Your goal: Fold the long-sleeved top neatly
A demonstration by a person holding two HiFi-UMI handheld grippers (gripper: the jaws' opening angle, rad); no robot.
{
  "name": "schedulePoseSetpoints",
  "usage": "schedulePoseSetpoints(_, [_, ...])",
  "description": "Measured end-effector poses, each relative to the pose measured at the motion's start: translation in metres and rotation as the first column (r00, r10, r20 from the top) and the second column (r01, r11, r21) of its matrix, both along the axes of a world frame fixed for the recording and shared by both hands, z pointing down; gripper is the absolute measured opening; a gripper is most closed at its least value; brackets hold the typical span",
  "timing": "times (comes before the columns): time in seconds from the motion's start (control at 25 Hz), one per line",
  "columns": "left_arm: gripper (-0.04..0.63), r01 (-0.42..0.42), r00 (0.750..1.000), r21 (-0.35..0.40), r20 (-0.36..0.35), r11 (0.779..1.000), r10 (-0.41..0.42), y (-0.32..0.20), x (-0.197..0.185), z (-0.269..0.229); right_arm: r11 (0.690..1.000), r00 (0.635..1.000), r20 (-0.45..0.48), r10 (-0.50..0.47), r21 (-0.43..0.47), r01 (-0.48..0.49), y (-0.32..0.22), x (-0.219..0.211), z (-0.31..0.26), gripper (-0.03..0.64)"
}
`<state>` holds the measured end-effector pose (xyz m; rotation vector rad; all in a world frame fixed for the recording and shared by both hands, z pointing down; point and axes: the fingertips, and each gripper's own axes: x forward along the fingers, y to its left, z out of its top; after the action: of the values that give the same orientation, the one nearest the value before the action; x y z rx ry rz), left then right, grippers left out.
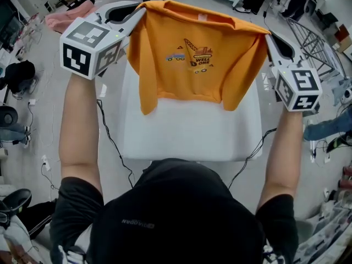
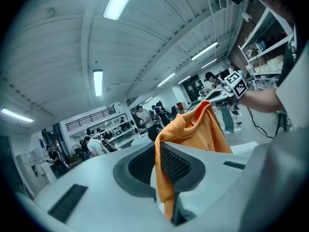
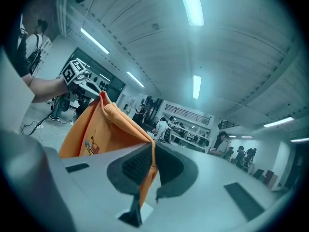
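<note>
1. Stretched from the left gripper (image 1: 137, 11) across to the right gripper (image 1: 268, 37) and hanging below both: the long-sleeved top (image 1: 192, 54), bright orange, front turned toward the head view.
2. On the chest, a small cartoon print (image 1: 190, 55) of vehicles with dark lettering; along the bottom, a ribbed hem (image 1: 190, 97); at the neck, a pale label just inside the collar.
3. One sleeve (image 1: 144, 100) dangling under the left gripper, down past the hem; the other sleeve (image 1: 237, 89) drooping under the right gripper, bunched and broad.
4. Left gripper (image 2: 157, 164) nearly closed, clamped on the top (image 2: 205, 129) at the shoulder edge; only a thin orange fold squeezed between the dark ribbed pads (image 2: 175, 166); more cloth spilling out beneath the jaws and rising ahead of them toward the far shoulder.
5. Right gripper (image 3: 152, 166) likewise almost together, pinching the opposite shoulder; a narrow strip of the top (image 3: 99, 129) caught between its pads (image 3: 135, 164), trailing below them and fanning out ahead with the print showing.
6. Seen from each gripper: the other one at the far end of the cloth, marker cube toward the camera, right gripper (image 2: 231, 87) and left gripper (image 3: 79, 76).
7. Below and beyond both grippers: a white table (image 1: 187, 139), with the hem hanging in front of it; contact between hem and table impossible to judge.
</note>
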<state>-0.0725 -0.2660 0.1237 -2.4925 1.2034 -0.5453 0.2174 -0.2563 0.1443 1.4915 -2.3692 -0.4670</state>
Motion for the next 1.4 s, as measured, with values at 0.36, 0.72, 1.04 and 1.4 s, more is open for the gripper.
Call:
schedulePoseSetpoints(0.36, [0.031,-0.077,0.995,-0.065,-0.072,0.995,0.072,0.026,0.009,0.013,1.0,0.998,0.052,-0.029,0.002,0.029,0.025,0.009,0.001,0.028])
schedulePoseSetpoints(0.72, [0.031,-0.103,0.993,-0.082,-0.057,0.991,0.099,0.042,0.029,0.037,1.0,0.997,0.076,-0.003,-0.019,0.004,0.04,0.026,0.02,0.026])
schedulePoseSetpoints(1.04, [0.031,-0.042,0.997,-0.077,-0.073,0.996,0.036,0.05,0.048,0.033,0.997,0.994,0.078,-0.073,-0.013,0.075,0.044,0.044,0.014,0.026])
schedulePoseSetpoints(1.4, [0.031,0.054,0.993,-0.051,-0.104,0.997,-0.059,0.081,0.038,0.038,0.989,0.985,0.083,-0.15,0.019,0.149,0.068,0.031,0.017,0.026])
